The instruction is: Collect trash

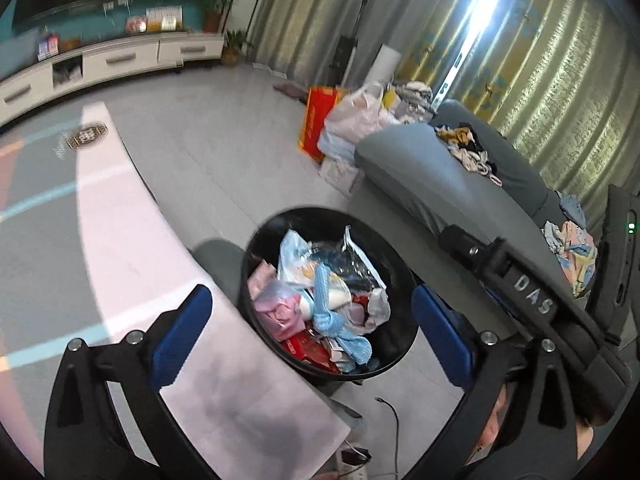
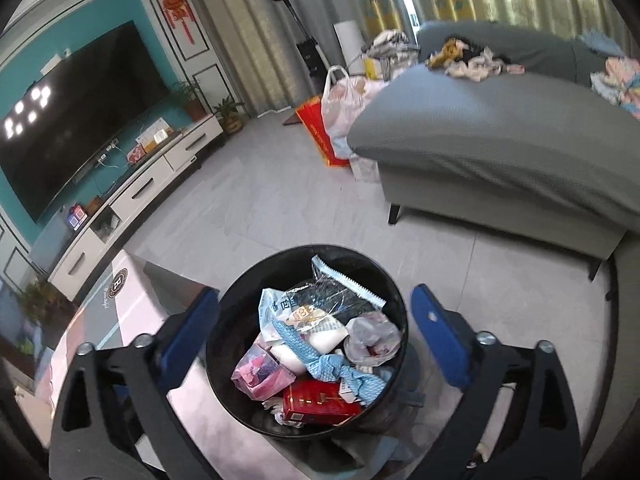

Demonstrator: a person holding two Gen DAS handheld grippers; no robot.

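Beside the grey fabric sofa (image 2: 500, 136) a round black plastic bin (image 1: 256, 280) sits on the pale tiled floor (image 2: 256, 208), packed with trash: a blue foam net sleeve (image 2: 340, 372), a red cardboard box (image 2: 316, 402), pink wrappers (image 2: 262, 374), clear plastic bags (image 2: 372, 338). Left gripper (image 1: 312, 344) and right gripper (image 2: 316, 344) both hang above the bin, blue-padded tongs spread wide apart, nothing between them. A pink-and-grey patterned table (image 1: 120, 240) edges the bin.
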